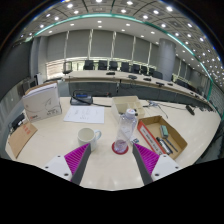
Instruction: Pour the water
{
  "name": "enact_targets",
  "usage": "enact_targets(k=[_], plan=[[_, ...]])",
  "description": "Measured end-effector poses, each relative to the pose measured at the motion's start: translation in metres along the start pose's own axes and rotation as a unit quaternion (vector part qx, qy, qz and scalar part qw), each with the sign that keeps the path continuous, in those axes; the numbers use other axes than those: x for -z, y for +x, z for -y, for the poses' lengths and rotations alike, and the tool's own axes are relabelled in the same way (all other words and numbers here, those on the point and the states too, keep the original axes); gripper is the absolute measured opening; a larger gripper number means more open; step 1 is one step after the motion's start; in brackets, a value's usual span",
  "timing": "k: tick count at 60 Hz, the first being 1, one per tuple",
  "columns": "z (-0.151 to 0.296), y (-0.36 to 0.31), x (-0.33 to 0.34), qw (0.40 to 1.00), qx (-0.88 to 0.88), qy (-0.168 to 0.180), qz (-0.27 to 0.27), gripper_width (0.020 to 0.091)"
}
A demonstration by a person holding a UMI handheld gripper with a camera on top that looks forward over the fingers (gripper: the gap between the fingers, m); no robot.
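A clear plastic water bottle [127,127] stands upright on a small red coaster [120,148] on the pale table [105,165], just ahead of my fingers and nearer the right one. A beige cup [88,135] stands to its left, ahead of the left finger. My gripper [110,165] is open, its magenta pads [77,158] spread wide with only bare table between them. Neither finger touches the bottle or the cup.
An open cardboard box [160,135] with odds and ends sits right of the bottle. A white box [42,101] stands at the left, a paper sheet [84,114] and a small carton [127,103] lie beyond. Desks and chairs fill the room behind.
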State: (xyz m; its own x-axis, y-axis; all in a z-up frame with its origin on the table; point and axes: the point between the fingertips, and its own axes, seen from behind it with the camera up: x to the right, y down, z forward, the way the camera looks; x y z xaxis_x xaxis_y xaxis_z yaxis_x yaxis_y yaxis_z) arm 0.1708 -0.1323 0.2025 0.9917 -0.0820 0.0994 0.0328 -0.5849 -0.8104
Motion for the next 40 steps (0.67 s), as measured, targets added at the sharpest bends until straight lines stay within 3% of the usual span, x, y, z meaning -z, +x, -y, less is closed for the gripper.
enact_targets(k=[16, 40], plan=[[-0.028, -0.078, 0.118, 1.000, -0.006, -0.010, -0.003, 0.0856], [-0.037, -0.120, 0.175, 1.000, 0.016, 0.004, -0.004, 0.0857]])
